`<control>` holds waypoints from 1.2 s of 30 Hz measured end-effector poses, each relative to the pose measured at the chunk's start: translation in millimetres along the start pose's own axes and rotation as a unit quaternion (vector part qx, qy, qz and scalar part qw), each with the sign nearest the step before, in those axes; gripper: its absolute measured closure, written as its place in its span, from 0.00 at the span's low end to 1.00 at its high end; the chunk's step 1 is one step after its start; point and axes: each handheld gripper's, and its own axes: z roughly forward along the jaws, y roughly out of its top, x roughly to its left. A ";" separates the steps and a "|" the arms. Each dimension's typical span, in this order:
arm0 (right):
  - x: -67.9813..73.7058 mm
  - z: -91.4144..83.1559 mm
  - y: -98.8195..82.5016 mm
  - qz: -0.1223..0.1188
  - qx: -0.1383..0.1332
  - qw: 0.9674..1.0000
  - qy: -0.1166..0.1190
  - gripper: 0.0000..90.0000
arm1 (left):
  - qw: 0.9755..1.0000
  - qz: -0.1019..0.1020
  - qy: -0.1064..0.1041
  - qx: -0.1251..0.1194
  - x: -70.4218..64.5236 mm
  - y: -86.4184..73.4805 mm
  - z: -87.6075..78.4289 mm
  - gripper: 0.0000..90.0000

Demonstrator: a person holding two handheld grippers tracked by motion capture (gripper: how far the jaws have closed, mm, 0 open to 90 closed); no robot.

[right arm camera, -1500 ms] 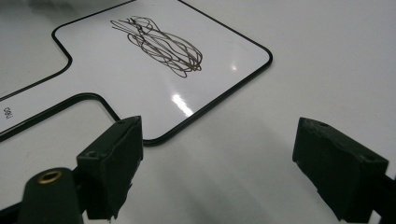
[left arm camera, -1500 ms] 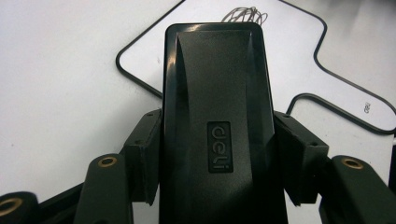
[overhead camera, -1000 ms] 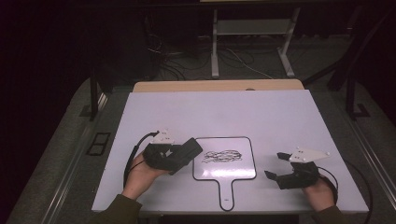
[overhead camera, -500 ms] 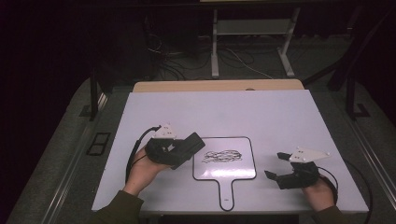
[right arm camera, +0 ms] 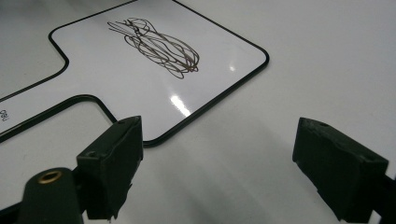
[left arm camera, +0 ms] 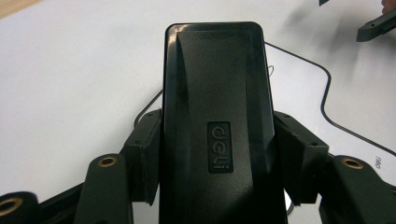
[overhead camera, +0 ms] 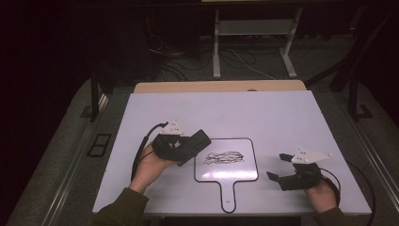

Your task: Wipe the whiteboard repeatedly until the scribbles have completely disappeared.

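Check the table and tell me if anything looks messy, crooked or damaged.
One thing stands out: a dark scribble marks the middle of the small handled whiteboard. The board lies flat and square to the table, undamaged. The left gripper clamps a black eraser beside it; the right gripper rests open, off the board.

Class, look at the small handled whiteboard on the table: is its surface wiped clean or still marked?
Still marked. The whiteboard carries a dark scribble near its middle, plain in the right gripper view, and the black eraser clamped in the left gripper has not wiped it.
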 end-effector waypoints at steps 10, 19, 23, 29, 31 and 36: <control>-0.8 -1.0 -0.5 0.000 -0.001 1.000 -0.002 0.17 | 1.000 0.007 -0.008 0.009 4.5 12.4 26.0 0.44; -1.6 -1.6 -1.0 0.003 0.000 1.000 -0.003 0.17 | 0.999 0.017 -0.027 0.037 5.9 22.2 58.0 0.44; -1.8 -1.5 -1.0 0.001 -0.002 1.000 -0.003 0.17 | 0.997 0.025 -0.034 0.057 6.0 24.0 72.9 0.44; -2.1 -2.0 -1.2 0.002 -0.001 1.000 -0.004 0.17 | 0.996 0.024 -0.032 0.077 8.3 24.5 90.3 0.44; -2.3 -2.1 -1.3 0.002 -0.002 1.000 -0.003 0.17 | 0.995 0.027 -0.034 0.085 9.2 24.2 94.0 0.44; -2.6 -2.2 -1.3 0.002 -0.002 1.000 -0.003 0.17 | 0.994 0.035 -0.029 0.099 6.5 22.2 102.7 0.44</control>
